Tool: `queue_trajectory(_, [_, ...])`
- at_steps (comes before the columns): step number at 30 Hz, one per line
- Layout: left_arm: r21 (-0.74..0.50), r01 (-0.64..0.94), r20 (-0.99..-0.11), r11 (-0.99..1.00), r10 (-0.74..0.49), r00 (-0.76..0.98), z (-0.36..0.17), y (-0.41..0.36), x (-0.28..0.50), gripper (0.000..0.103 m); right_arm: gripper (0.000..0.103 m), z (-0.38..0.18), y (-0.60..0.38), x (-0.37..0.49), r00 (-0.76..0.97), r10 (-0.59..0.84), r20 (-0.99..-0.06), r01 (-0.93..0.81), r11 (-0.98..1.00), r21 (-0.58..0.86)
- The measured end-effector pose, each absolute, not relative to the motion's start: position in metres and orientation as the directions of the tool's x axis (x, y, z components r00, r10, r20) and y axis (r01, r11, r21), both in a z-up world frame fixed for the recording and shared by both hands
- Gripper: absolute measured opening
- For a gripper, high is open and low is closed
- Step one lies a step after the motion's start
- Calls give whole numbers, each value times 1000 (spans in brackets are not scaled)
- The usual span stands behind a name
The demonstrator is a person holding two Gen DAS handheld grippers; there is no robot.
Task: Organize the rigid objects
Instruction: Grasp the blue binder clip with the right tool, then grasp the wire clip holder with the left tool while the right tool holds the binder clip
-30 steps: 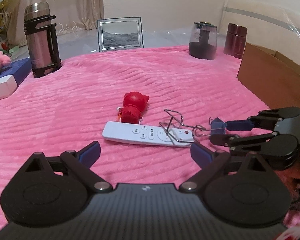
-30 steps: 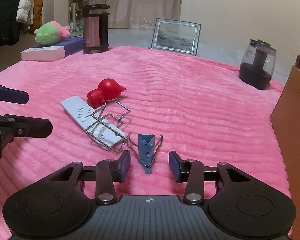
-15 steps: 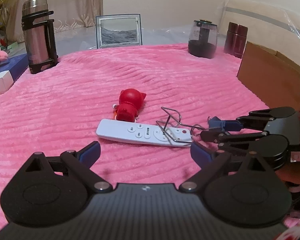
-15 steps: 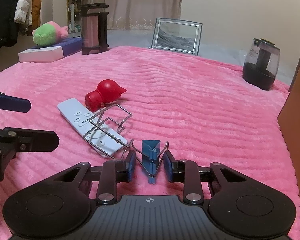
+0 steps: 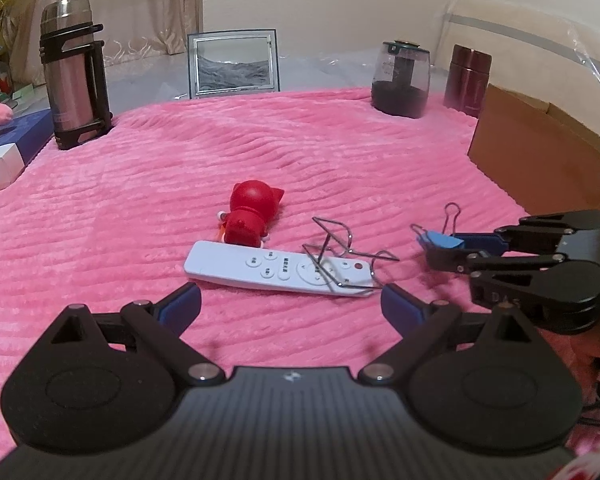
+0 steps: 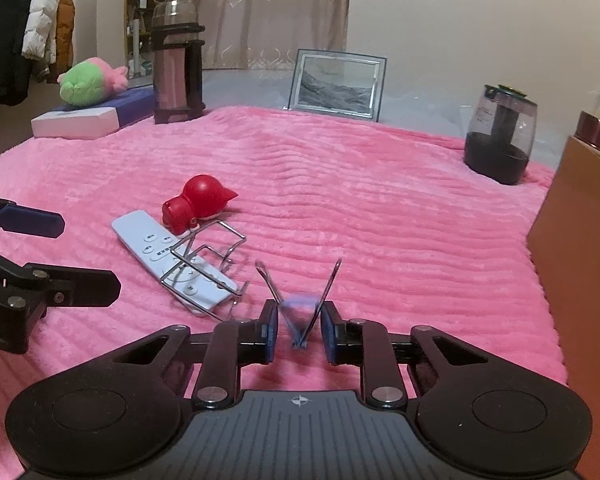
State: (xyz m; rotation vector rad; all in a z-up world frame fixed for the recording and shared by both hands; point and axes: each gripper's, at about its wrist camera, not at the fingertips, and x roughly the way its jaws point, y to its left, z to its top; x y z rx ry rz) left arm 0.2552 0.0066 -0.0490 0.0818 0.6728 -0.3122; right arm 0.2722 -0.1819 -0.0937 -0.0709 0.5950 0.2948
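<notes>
My right gripper (image 6: 299,330) is shut on a blue binder clip (image 6: 300,312), its pads pressing the clip's two wire handles, which stick up in a V. From the left wrist view the clip (image 5: 440,239) hangs just above the pink blanket in the right gripper (image 5: 432,248). A white remote (image 5: 276,268) lies mid-blanket with a bent wire stand (image 5: 332,248) resting on its right end. A red figurine (image 5: 250,212) lies on its side just behind the remote. My left gripper (image 5: 290,304) stands open in front of the remote, holding nothing.
A brown cardboard box (image 5: 540,148) stands at the right edge. At the back stand a steel thermos (image 5: 74,72), a picture frame (image 5: 233,64), a glass jar (image 5: 400,80) and a dark red can (image 5: 468,76). A plush toy (image 6: 88,84) sits on a white box (image 6: 76,122) at the far left.
The right gripper's fingers closed around the binder clip and raised it off the blanket, handles now upright. The left gripper stayed open and in place.
</notes>
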Motion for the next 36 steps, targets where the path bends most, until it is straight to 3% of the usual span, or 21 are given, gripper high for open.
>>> queue_trajectory(15, [-75,361,-588,930,-333,737,-57,-23,275,83,18,-83,-218,258,815,211,-540,-234,972,27])
queue_trajectory(20, [15,391,-571,920,-313,759,-66,-47,274,83,18,-81,-225,257,821,203,-533,-221,975,31])
queue_trajectory(31, [237,330,-558,914,-150,816,-84,-93,276,65,18,-79,-235,261,825,195,-530,-208,978,36])
queue_trajectory(36, [262,309,-556,914,-119,823,-87,-99,280,58,18,-80,-237,261,828,195,-526,-207,978,37])
